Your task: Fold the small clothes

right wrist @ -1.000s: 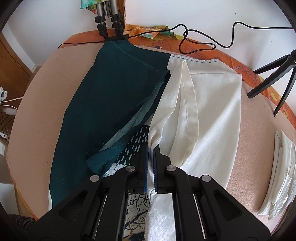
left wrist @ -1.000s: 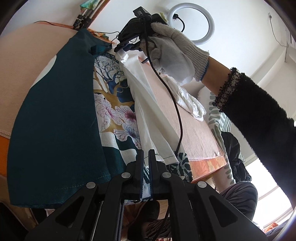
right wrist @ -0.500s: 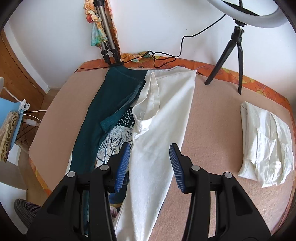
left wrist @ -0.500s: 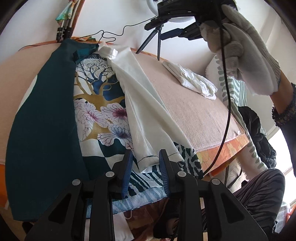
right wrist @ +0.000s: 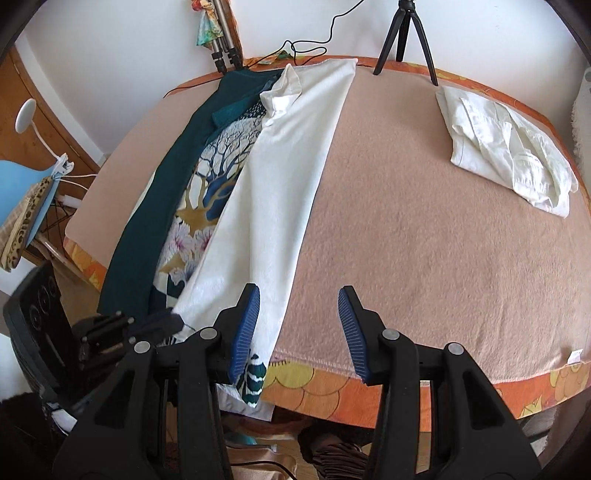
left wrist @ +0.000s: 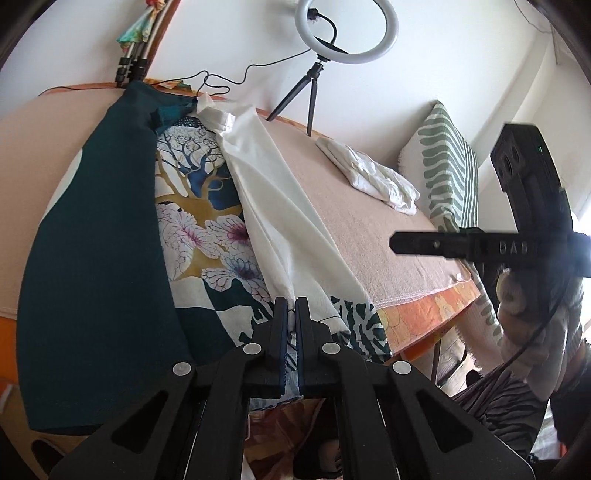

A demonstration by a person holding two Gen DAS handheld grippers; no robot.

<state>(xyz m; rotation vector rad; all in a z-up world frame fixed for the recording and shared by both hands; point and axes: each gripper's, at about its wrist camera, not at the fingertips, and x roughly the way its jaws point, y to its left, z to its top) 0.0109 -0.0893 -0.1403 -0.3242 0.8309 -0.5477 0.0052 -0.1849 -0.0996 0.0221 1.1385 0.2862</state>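
Observation:
A long garment lies on the table, teal on the left (left wrist: 92,236), with a tree and flower print in the middle (left wrist: 199,206) and its white inner side (left wrist: 280,206) folded over the right. My left gripper (left wrist: 291,314) is shut on the garment's near hem at the table's front edge. My right gripper (right wrist: 298,325) is open and empty, above the front edge just right of the white fold (right wrist: 280,184). The left gripper also shows in the right wrist view (right wrist: 147,325) at the lower left.
A folded white shirt (right wrist: 506,144) lies at the table's far right. A ring light on a tripod (left wrist: 343,33) and a second tripod (right wrist: 221,48) stand at the back edge with cables. A striped cushion (left wrist: 447,173) is beyond the right side.
Both grippers let go of the garment's fold. The right one drew back from the far end to the front edge and stays open. The left one shut again on the near hem.

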